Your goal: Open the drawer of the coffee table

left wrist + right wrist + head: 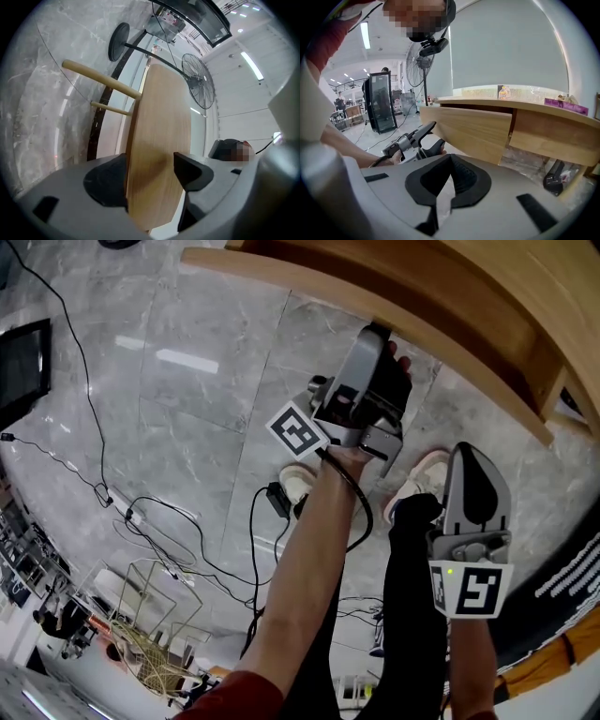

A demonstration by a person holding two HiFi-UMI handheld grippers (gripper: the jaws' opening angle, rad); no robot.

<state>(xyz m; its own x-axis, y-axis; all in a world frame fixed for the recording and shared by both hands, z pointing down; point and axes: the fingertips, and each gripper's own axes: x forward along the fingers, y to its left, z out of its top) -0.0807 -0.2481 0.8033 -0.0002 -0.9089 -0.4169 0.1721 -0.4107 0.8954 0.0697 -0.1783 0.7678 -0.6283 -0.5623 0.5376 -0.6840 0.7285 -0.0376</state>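
The coffee table point(543, 110) is light wood, and its left drawer point(473, 129) stands pulled out from the frame. In the head view the drawer front point(309, 292) runs along the top, and my left gripper point(380, 338) reaches up to its edge. From the left gripper view the wooden drawer front point(159, 140) stands between the jaws of my left gripper point(150, 180), which are spread wide; the right pad point(190, 171) is off the wood. My right gripper point(472, 465) hangs low at the right, away from the table. Its pads point(461, 180) meet with nothing between them. The left gripper point(424, 136) also shows in the right gripper view.
Two wooden table legs point(101, 79) slant under the top. A standing fan point(199, 79) is beyond the table. Cables point(159, 521) and a wire basket point(155, 615) lie on the grey marble floor, with the person's shoes point(298, 479) below the drawer. A black cabinet point(379, 101) stands far left.
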